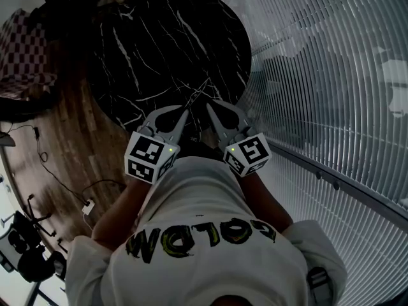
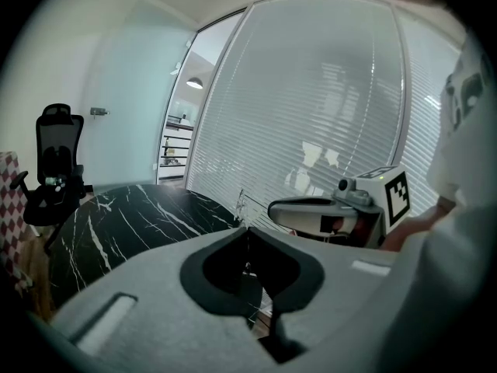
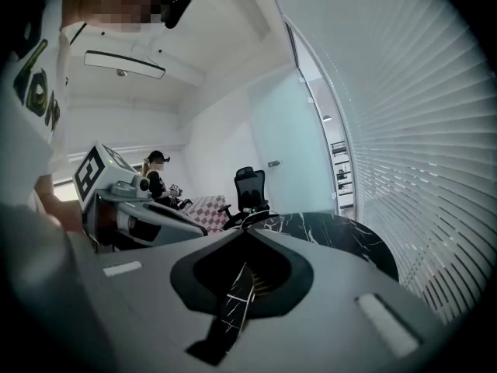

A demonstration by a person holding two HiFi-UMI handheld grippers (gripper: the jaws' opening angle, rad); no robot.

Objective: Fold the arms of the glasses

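- Left hand-held gripper point(image 2: 248, 230), grey with a black-and-white marker cube at its back: its two jaws are closed, the tips meeting. Nothing can be made out gripped between them.
- Right hand-held gripper point(image 3: 245, 233), the same build: its jaws are also pressed together at the tips, with no object clearly between them.
- In the head view the two grippers sit side by side and close together. Their tips angle inward over the near edge of a round black marble table with white veins point(image 1: 159, 43).
- A pair of thin wire-framed glasses point(image 2: 241, 200) rests near that table edge, just beyond both sets of tips. The frame is too fine to tell whether either gripper touches it, or how its arms lie.
- The person holding the grippers wears a white shirt with yellow-and-black lettering point(image 1: 204, 234).
- White slatted window blinds point(image 1: 331, 75) run along the right of the table.
- Brown wooden floor point(image 1: 70, 139) lies to the left.
- A black office chair point(image 2: 58, 142) stands past the table's far side.
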